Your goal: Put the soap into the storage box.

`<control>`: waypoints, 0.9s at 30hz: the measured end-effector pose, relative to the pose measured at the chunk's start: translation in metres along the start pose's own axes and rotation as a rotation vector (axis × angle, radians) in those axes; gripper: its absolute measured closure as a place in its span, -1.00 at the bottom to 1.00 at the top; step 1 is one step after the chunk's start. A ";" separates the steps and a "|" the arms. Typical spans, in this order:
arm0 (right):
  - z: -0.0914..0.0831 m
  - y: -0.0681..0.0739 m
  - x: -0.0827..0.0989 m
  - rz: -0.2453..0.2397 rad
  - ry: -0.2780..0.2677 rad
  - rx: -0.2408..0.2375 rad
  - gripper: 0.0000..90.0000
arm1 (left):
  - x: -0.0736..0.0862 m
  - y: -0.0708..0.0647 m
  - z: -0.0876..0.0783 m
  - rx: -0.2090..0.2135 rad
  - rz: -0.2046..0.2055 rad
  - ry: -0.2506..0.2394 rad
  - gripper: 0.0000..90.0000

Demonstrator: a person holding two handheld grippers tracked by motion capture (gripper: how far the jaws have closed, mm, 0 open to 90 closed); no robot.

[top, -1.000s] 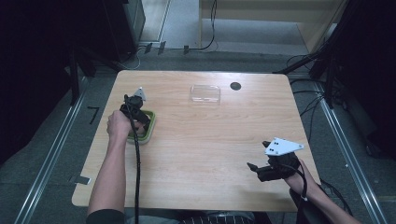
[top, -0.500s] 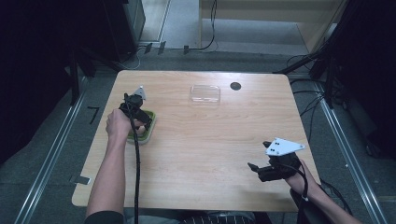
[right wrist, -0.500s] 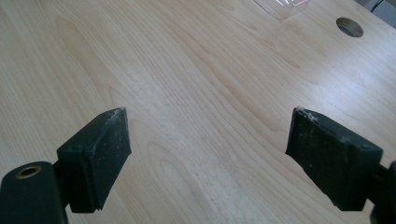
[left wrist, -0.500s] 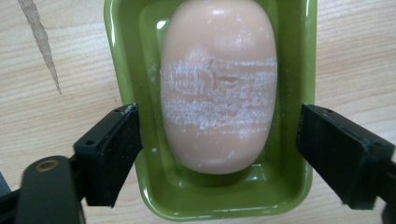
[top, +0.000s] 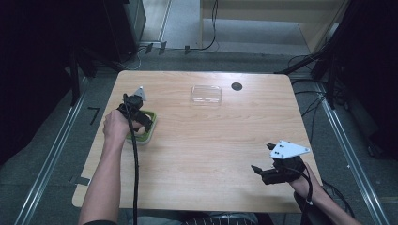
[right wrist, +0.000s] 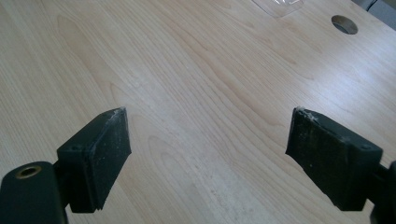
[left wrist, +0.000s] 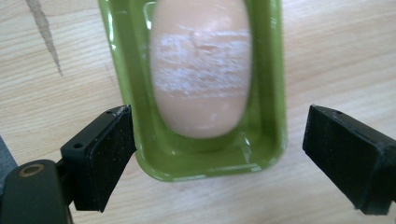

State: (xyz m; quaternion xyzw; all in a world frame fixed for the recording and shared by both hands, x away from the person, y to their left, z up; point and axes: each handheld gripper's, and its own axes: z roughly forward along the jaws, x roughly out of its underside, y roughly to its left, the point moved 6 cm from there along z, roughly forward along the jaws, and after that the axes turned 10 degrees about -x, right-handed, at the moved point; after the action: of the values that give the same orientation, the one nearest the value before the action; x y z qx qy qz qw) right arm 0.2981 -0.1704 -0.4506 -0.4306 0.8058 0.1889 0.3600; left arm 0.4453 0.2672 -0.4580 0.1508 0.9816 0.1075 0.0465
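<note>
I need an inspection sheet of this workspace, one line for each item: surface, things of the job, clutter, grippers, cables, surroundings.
Surface: light wooden table, with a round dark hole near the far edge.
Job's things: green rectangular plastic dish holding a pale oval soap bar; clear plastic lid lying apart, farther back.
Clutter: nothing seen.
Grippers: left gripper open, jaws either side of the dish's end; right gripper open over bare wood.
Cables: one black cable trails from the left gripper.
Surroundings: grey floor, floor cables, dark equipment.

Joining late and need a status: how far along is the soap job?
Early. Done: the left tongs are open over the green dish, straddling its end. In hand: nothing; the soap lies in it ungripped. Left: any grasp; the right tongs wait open above bare table.
</note>
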 end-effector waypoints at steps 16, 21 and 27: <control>0.001 0.002 -0.002 -0.009 0.007 0.003 -0.70 | 0.029 -0.018 -0.021 0.014 0.099 -0.003 -0.81; 0.000 0.002 -0.001 -0.007 0.008 0.006 -0.70 | 0.043 -0.026 -0.027 0.019 0.142 -0.009 -0.81; 0.000 0.002 -0.001 -0.007 0.008 0.006 -0.70 | 0.061 -0.035 -0.032 0.021 0.168 -0.021 -0.81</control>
State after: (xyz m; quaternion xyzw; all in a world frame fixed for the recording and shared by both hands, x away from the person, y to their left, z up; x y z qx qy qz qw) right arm 0.2964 -0.1691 -0.4499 -0.4330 0.8062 0.1834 0.3590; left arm 0.3735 0.2466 -0.4383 0.2343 0.9660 0.0992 0.0459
